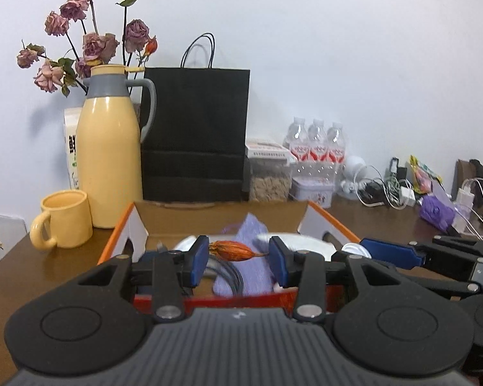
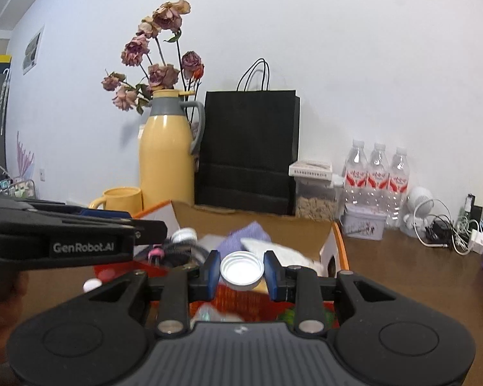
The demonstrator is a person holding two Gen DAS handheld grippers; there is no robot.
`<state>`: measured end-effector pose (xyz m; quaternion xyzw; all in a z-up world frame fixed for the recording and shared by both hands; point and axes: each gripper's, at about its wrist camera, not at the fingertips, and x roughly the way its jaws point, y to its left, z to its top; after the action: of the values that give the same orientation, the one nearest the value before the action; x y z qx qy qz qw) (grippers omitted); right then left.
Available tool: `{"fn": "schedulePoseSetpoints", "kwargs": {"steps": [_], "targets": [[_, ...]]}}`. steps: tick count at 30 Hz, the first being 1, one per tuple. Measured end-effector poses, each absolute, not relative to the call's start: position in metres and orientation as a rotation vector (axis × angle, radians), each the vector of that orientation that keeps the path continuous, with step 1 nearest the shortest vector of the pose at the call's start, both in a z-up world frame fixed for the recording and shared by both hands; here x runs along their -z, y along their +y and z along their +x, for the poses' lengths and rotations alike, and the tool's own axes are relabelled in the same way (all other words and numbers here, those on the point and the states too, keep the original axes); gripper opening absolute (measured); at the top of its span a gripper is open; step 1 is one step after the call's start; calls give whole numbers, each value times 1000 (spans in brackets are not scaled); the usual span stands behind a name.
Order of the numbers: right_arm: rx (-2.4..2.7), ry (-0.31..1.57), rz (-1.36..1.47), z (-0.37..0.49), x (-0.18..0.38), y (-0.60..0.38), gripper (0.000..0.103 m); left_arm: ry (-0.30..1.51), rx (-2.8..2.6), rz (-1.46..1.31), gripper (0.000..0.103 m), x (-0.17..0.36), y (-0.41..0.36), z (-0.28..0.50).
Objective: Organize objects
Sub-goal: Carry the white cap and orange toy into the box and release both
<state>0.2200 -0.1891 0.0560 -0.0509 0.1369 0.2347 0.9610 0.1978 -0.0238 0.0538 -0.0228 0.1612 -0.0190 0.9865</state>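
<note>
An open cardboard box [image 1: 222, 215] with orange edges sits on the brown table; it also shows in the right wrist view [image 2: 257, 222]. It holds a purple cloth [image 1: 254, 270], cables and white items. My left gripper [image 1: 238, 255] is shut on a dried orange-brown pod [image 1: 232, 251] and holds it over the box. My right gripper [image 2: 240, 271] is shut on a round white jar lid [image 2: 241, 270], also over the box. The right gripper's fingers [image 1: 389, 251] reach into the left wrist view from the right.
A yellow thermos jug [image 1: 109, 157] and yellow mug [image 1: 64, 218] stand left of the box. A black paper bag [image 1: 196, 135], a snack container [image 1: 269, 173], three water bottles [image 1: 315, 148] and tangled chargers [image 1: 389, 186] line the wall.
</note>
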Motion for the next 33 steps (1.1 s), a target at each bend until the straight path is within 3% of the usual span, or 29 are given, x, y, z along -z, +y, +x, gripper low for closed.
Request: {"fn": "schedulePoseSetpoints", "kwargs": {"steps": [19,29,30,31,32,33], "targets": [[-425,329,-67,333,-46,-166,27,385,-70,-96,42,-34,-1,304],[-415,376,-89,344,-31,-164,28,416,-87,-83,44,-22,4,312],[-413,378,-90,343,-30,-164,28,412,-91,-78,46,-22,3,311],[-410,378,-88,343,-30,-164,28,411,-92,-77,58,-22,3,310],[-406,380,-88,343,-30,-164,30,407,-102,-77,80,-22,2,310],[-400,382,-85,342,-29,-165,40,398,-113,-77,92,-23,2,309]]}}
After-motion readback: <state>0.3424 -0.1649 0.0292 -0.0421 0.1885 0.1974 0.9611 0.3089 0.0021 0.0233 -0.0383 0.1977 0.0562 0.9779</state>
